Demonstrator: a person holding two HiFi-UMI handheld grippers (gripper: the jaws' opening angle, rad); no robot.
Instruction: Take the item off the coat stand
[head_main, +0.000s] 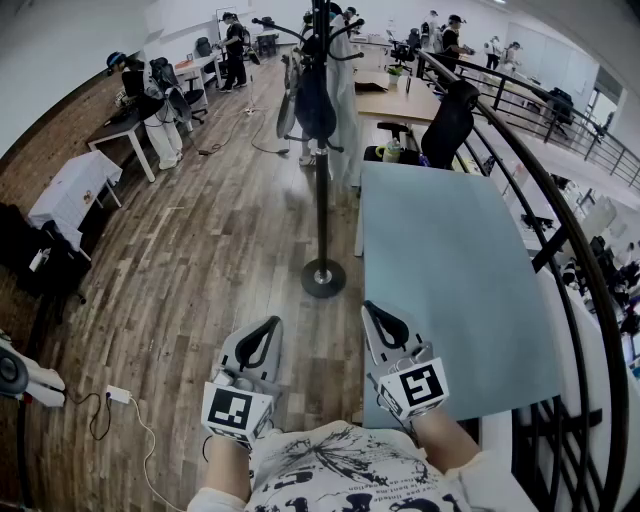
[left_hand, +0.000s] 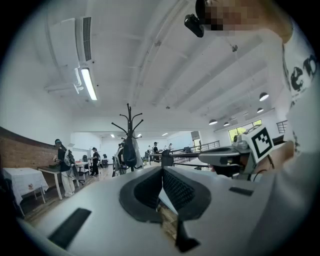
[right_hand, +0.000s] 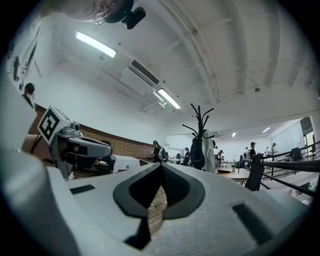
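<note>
A black coat stand (head_main: 321, 190) rises from a round base (head_main: 323, 277) on the wooden floor, ahead of me. A dark bag (head_main: 314, 105) and a white garment (head_main: 345, 85) hang from its upper hooks. Both grippers are held low, well short of the stand. The left gripper (head_main: 271, 323) is shut and empty, and so is the right gripper (head_main: 371, 307). In the left gripper view the jaws (left_hand: 162, 170) meet, with the stand (left_hand: 130, 130) far off. In the right gripper view the jaws (right_hand: 161, 167) touch, and the dark bag (right_hand: 197, 152) hangs in the distance.
A grey-blue table (head_main: 450, 270) stands right of the stand, with a black railing (head_main: 560, 230) beyond it. An office chair (head_main: 447, 120) sits at the table's far end. A power strip and cable (head_main: 118, 394) lie on the floor at left. Desks and people fill the back.
</note>
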